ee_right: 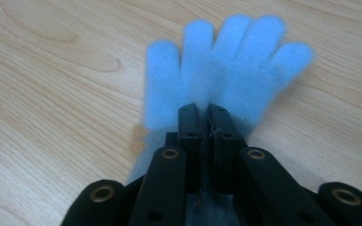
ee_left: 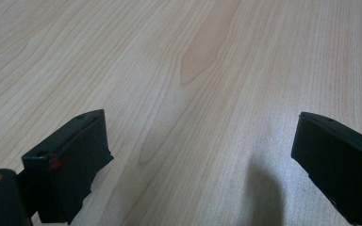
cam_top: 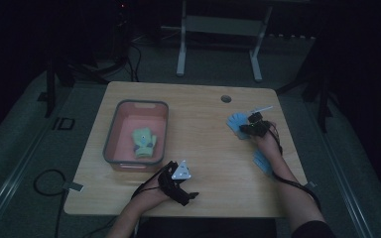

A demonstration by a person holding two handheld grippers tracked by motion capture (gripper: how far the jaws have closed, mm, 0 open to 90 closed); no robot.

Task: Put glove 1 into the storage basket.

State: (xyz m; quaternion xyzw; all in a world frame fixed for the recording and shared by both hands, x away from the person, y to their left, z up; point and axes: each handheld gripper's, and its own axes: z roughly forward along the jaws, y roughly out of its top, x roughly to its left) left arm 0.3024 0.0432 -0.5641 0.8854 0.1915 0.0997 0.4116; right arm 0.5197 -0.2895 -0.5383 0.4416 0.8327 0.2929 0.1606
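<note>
Right gripper (ee_right: pixel 206 110) jaws closed, pinching a blue glove (ee_right: pixel 226 66) on the table (cam_top: pixel 203 144); left gripper (ee_left: pixel 200 141) jaws wide open, holding nothing; green glove (cam_top: pixel 144 142) in bin (cam_top: pixel 113 134).

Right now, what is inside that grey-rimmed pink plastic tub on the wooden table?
Inside the grey-rimmed pink plastic tub lies one pale green knitted glove, flat on the bottom. Whatever is beneath the glove is covered.

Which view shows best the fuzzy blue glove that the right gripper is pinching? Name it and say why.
The right gripper view: the fuzzy blue glove lies large on the wood, all its fingers spread, with the right gripper shut on its palm. The high view shows the same glove small and dim, partly behind that gripper. The left gripper view looks at the bare wooden tabletop.
</note>
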